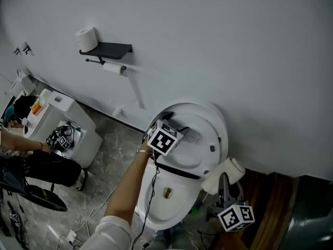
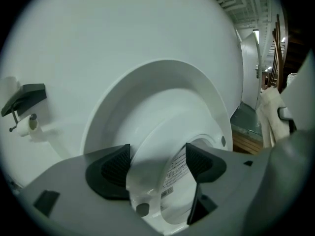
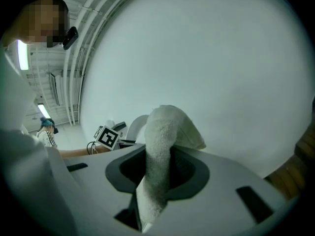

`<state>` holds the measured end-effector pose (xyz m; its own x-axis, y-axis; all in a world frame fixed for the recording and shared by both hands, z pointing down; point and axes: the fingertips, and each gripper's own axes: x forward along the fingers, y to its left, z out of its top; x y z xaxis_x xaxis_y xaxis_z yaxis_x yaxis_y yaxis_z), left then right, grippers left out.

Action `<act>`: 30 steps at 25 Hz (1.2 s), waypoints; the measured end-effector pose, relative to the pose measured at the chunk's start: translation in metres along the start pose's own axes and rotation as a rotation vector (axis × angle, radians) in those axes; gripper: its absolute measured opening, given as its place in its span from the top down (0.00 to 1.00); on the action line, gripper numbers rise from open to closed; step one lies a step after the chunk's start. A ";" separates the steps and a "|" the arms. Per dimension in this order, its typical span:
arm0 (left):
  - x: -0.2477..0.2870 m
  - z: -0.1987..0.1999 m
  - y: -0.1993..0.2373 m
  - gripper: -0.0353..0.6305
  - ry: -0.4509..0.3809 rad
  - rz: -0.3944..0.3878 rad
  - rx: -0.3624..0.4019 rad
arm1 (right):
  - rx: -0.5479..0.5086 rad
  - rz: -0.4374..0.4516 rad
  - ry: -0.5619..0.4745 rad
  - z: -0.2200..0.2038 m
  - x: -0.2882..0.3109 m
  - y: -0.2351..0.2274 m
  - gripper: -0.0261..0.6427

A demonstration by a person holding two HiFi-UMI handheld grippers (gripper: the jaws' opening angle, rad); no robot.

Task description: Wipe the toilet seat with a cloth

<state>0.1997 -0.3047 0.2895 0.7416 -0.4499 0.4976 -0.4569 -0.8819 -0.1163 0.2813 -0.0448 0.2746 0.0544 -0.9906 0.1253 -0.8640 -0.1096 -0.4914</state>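
A white toilet stands against the wall with its lid [image 1: 205, 120] and seat [image 1: 190, 159] raised over the bowl [image 1: 165, 215]. My left gripper [image 1: 178, 128] is up at the raised seat. In the left gripper view this gripper [image 2: 157, 163] is open, and the underside of the seat [image 2: 170, 173], with a label and a bumper, lies between its pads, untouched. To the right of the toilet, my right gripper [image 1: 227, 185] is shut on a folded off-white cloth [image 1: 225, 173]. The cloth [image 3: 165, 132] sticks up out of the right gripper [image 3: 157, 173] in its own view.
A dark shelf [image 1: 108, 50] with a paper roll [image 1: 87, 38] is fixed to the wall at upper left. A white cabinet [image 1: 65, 125] and a seated person [image 1: 36, 165] are at the left. Cables trail on the tiled floor. Wooden boards [image 1: 270, 202] lie to the right.
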 end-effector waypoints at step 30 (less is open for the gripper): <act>-0.182 -0.087 -0.097 0.49 0.063 -0.209 0.020 | 0.016 0.084 -0.071 0.015 -0.072 0.098 0.81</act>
<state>0.0664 -0.1252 0.2855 0.7866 -0.2477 0.5656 -0.2862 -0.9579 -0.0215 0.2002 0.0150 0.2043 0.0179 -0.9996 0.0221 -0.8587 -0.0267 -0.5117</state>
